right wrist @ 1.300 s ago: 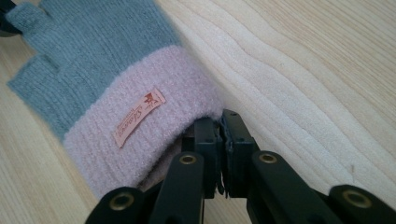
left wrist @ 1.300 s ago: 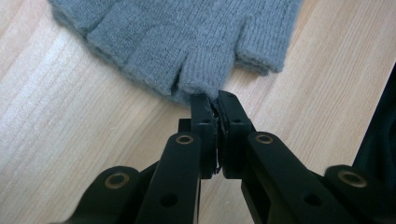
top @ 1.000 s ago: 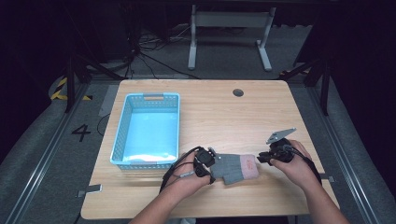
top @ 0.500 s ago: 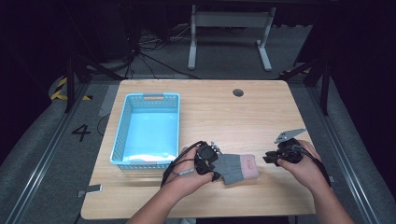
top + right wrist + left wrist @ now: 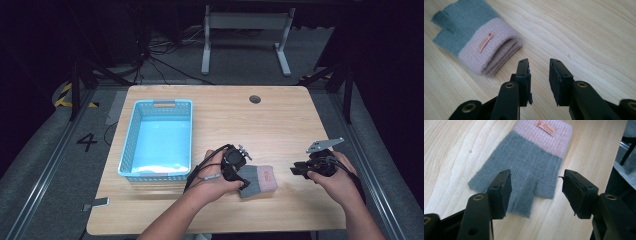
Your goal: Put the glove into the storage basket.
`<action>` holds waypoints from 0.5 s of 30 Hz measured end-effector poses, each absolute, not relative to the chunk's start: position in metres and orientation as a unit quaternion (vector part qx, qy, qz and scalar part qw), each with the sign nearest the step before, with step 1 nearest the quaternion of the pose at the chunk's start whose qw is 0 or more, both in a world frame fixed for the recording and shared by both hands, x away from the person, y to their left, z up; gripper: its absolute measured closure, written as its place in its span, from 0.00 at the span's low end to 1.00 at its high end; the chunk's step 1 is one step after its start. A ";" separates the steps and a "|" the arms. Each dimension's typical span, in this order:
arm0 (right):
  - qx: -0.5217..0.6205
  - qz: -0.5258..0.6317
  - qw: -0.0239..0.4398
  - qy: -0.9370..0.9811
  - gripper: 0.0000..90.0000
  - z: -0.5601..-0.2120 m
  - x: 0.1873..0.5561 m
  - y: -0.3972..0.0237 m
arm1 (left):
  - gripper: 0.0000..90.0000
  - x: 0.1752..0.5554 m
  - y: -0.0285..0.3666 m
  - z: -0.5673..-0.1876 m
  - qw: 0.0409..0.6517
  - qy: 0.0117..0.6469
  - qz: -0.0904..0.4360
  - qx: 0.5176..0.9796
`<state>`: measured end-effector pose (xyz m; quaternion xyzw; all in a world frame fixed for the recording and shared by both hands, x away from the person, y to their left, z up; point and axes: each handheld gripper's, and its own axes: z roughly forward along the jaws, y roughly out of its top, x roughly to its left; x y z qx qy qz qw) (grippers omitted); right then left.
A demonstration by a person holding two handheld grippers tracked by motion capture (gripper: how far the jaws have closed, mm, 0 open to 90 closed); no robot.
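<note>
Your left gripper (image 5: 239, 172) hovers over the grey end of the glove (image 5: 257, 180), which lies flat on the tabletop (image 5: 280, 125) near the front edge, a little right of the middle. In the left gripper view your jaws stand wide apart and have just been opening; the glove's (image 5: 529, 167) grey finger stubs lie below and between them, but neither pad presses on the fabric. The pink cuff with its small orange label (image 5: 545, 127) points away from you in that view.

Your right gripper (image 5: 300, 169) sits toward the right edge of the tabletop, apart from the glove's cuff, with bare wood between. In the right gripper view its jaws stand parted with nothing between them, and they too have just been opening. There the glove (image 5: 471, 37) lies ahead and to the left, its folded pink cuff end nearest your jaws, the grey part beyond.

The light blue basket (image 5: 131, 145) stands on the left half of the tabletop, its near short wall just beside your left hand (image 5: 215, 182). A small round grommet (image 5: 255, 99) sits near the far edge.
</note>
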<state>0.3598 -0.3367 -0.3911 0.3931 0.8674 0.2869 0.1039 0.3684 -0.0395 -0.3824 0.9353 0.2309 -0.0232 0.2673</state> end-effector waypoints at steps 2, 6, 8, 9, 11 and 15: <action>0.394 0.288 0.104 0.867 0.78 -0.390 0.359 -0.339 | 0.46 0.370 -0.043 -0.382 0.270 0.229 -0.024 0.935; 0.398 0.291 0.106 0.864 0.78 -0.388 0.359 -0.344 | 0.47 0.376 -0.050 -0.383 0.260 0.216 -0.028 0.941; 0.399 0.292 0.106 0.862 0.77 -0.388 0.359 -0.346 | 0.44 0.377 -0.051 -0.386 0.270 0.208 -0.025 0.940; 0.401 0.293 0.106 0.862 0.77 -0.387 0.359 -0.346 | 0.43 0.378 -0.051 -0.389 0.273 0.206 -0.020 0.940; 0.401 0.295 0.104 0.861 0.76 -0.387 0.360 -0.347 | 0.45 0.382 -0.052 -0.395 0.263 0.206 -0.028 0.942; 0.405 0.297 0.096 0.859 0.75 -0.390 0.362 -0.349 | 0.39 0.386 -0.060 -0.403 0.274 0.203 -0.038 0.939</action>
